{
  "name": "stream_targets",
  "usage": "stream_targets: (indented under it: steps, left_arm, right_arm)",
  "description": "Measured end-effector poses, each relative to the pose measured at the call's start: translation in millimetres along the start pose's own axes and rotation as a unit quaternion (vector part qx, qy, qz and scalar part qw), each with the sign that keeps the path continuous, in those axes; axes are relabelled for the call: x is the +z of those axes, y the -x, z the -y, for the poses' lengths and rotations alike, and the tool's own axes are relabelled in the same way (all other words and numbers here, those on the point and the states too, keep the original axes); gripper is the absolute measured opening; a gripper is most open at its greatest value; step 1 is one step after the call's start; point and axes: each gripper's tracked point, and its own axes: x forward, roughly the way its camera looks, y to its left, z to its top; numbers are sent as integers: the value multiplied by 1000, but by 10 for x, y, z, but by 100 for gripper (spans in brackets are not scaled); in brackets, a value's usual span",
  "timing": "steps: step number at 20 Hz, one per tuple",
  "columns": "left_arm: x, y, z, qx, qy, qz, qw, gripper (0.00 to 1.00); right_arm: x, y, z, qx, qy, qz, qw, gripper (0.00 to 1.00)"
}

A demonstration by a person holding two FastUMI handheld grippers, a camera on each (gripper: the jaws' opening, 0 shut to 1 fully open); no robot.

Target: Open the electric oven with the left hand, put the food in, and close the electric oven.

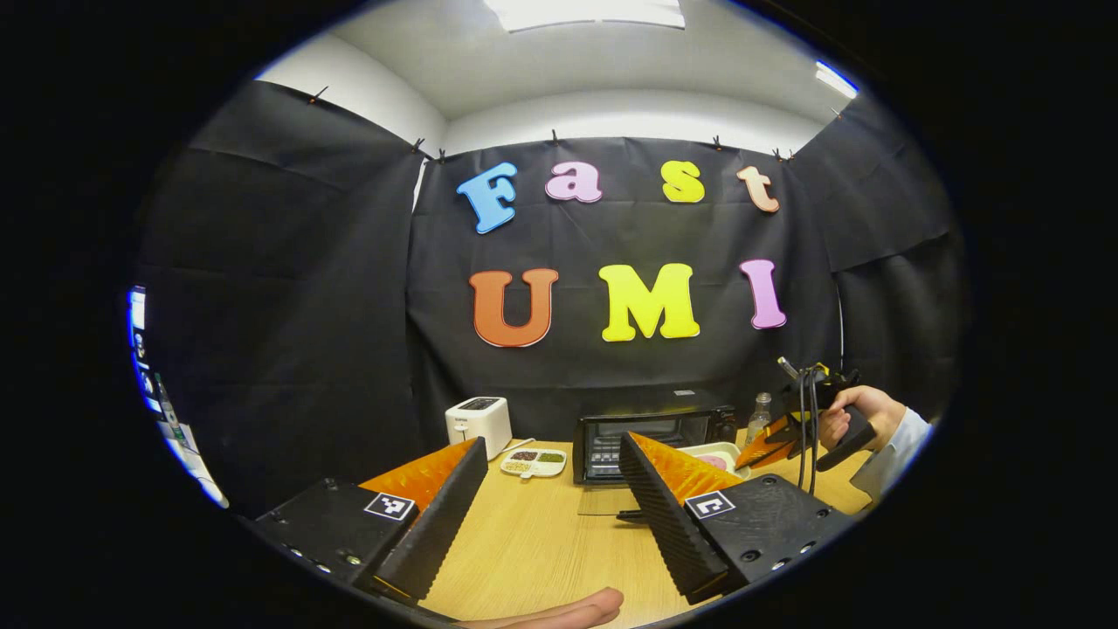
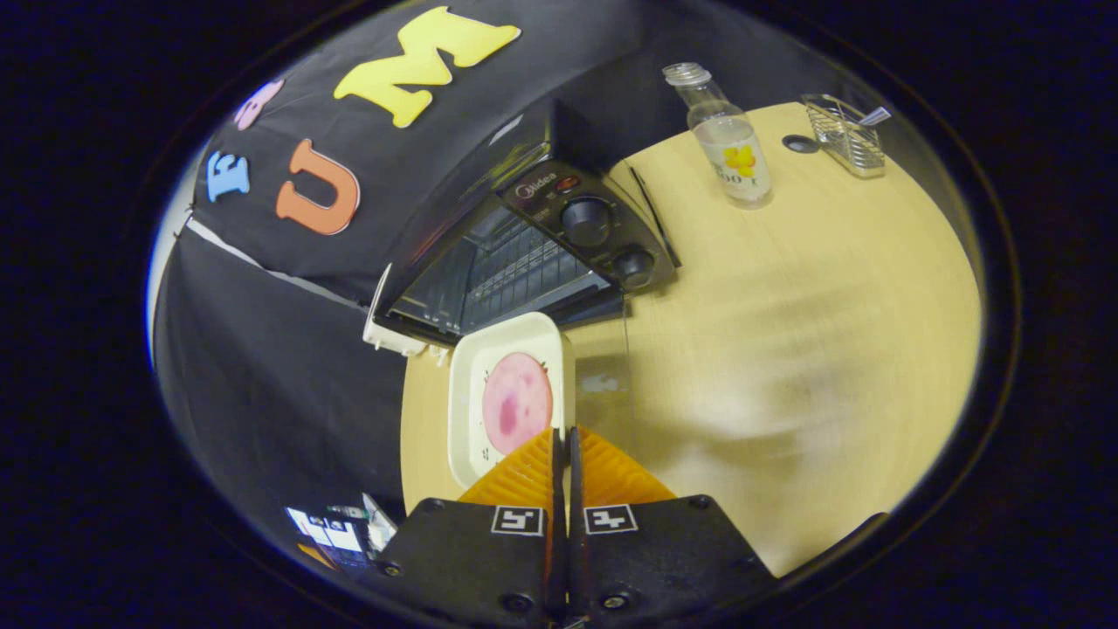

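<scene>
My left gripper (image 1: 552, 489) hangs above the tabletop (image 1: 541, 542), its fingers spread wide and holding nothing. Ahead, the electric oven (image 1: 651, 441) stands with its glass door (image 1: 603, 500) folded down flat. My right gripper (image 2: 563, 450) has its fingers pressed together on the rim of the white tray (image 2: 507, 397) carrying the pink food (image 2: 517, 402), just before the oven's open mouth.

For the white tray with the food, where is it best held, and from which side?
By its near short rim, coming from the table side opposite the electric oven. The tray is shallow with a thin raised edge, the pink food sits mid-tray, and the right gripper appears shut on that rim, the far end facing the open oven.
</scene>
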Motion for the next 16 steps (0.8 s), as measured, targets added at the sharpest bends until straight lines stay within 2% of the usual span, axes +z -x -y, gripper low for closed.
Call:
stream_targets:
  steps: [1,2,4,8,9,10,13,16]
  left_arm:
    - [-2,-16,-13,0,0,2,1000,96]
    - [-28,-43,-11,-1,2,1,1000,96]
    - [-42,-78,-11,-4,4,-1,1000,96]
    - [-93,-182,-15,-8,0,-4,1000,96]
    - [-117,-206,-23,-8,-3,-5,1000,96]
    - [-143,-241,-37,-8,-3,-5,1000,97]
    - [-228,-361,-49,-8,3,-10,1000,96]
    - [-316,-469,-97,-1,7,-17,1000,96]
  right_arm:
    - [45,-99,-58,0,-12,11,1000,4]
    - [84,-175,-94,0,-27,22,999,1]
    - [172,-327,-196,4,-64,51,997,4]
    - [331,-647,-339,19,-148,99,984,4]
    - [370,-716,-358,21,-158,109,981,1]
    - [421,-767,-376,24,-168,125,978,4]
    - [664,-829,-434,35,-207,191,959,1]
    - [862,-906,-502,29,-218,239,946,4]
